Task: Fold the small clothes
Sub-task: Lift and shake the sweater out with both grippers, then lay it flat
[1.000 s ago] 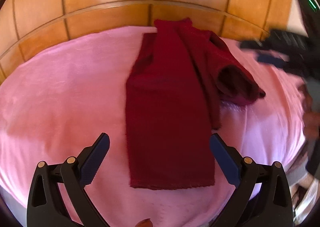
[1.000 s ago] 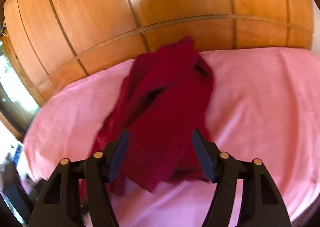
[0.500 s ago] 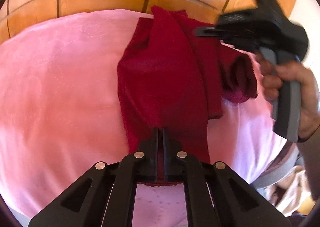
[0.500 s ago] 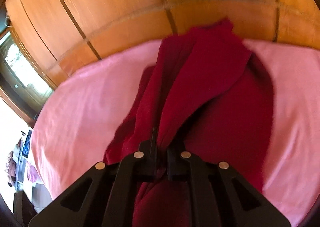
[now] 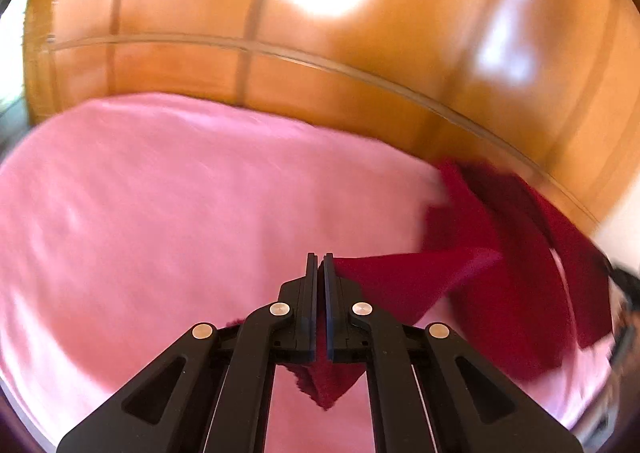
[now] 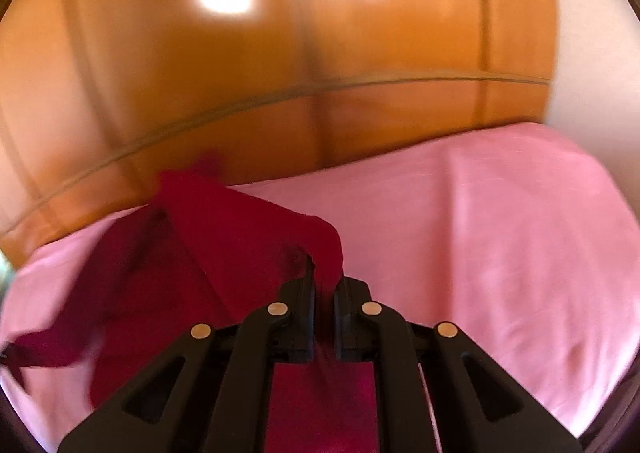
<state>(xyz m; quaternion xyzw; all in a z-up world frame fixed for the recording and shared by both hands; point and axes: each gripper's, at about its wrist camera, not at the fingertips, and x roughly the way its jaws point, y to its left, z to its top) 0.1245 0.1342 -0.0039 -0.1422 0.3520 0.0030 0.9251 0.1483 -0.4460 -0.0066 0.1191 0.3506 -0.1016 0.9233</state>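
A dark red knit garment hangs stretched between my two grippers above the pink bed sheet. My left gripper is shut on one edge of it; the cloth runs off to the right and a corner hangs below the jaws. My right gripper is shut on a fold of the same garment, which trails off to the left, lifted and blurred. The far end of the garment still touches the sheet near the wooden panel.
A glossy wooden headboard or wardrobe panel stands right behind the bed and also shows in the right wrist view. The pink sheet spreads wide to the right of the right gripper. A white wall is at far right.
Both grippers closed on the garment half a second ago. Since then they have lifted it off the sheet and swung apart, the left one leftward, the right one rightward.
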